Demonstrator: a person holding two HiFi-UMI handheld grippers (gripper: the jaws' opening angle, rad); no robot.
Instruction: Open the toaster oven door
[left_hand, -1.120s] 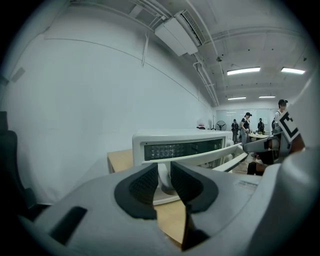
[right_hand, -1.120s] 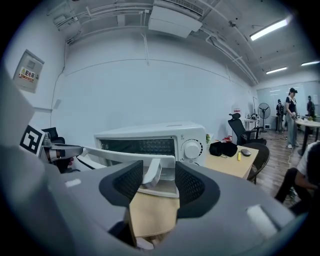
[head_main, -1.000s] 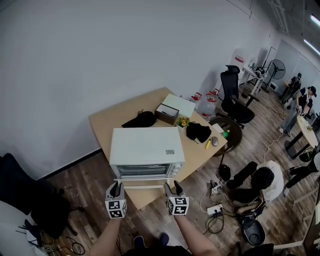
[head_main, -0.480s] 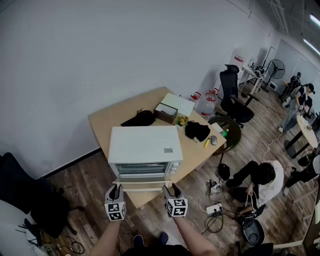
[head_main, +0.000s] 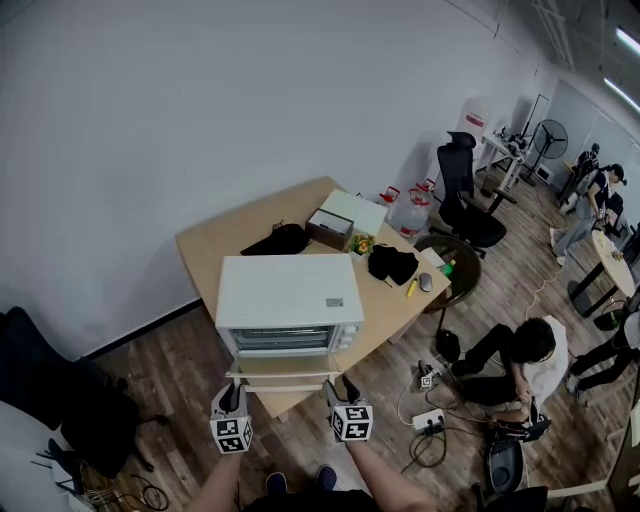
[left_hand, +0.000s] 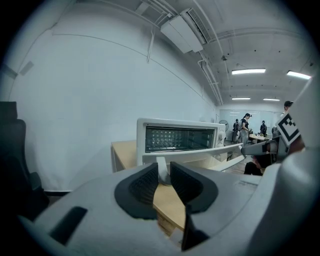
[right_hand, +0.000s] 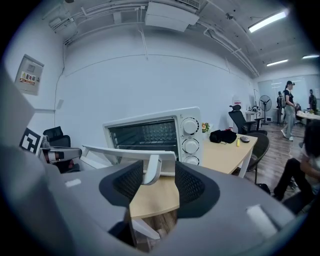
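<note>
No legible text — wall notice too small, sticker on toaster oven blurred

The toaster oven is sitting on the table, near its front edge, with the door tilting out in front. The handle is running along the door's front rim; the left gripper is sitting at its left end and the right gripper at its right end, each with a handle post between its jaws. Behind the oven, a box is lying between a bag on the left and a cloth bundle on the right. An office chair is standing beyond the table's right side.
</note>
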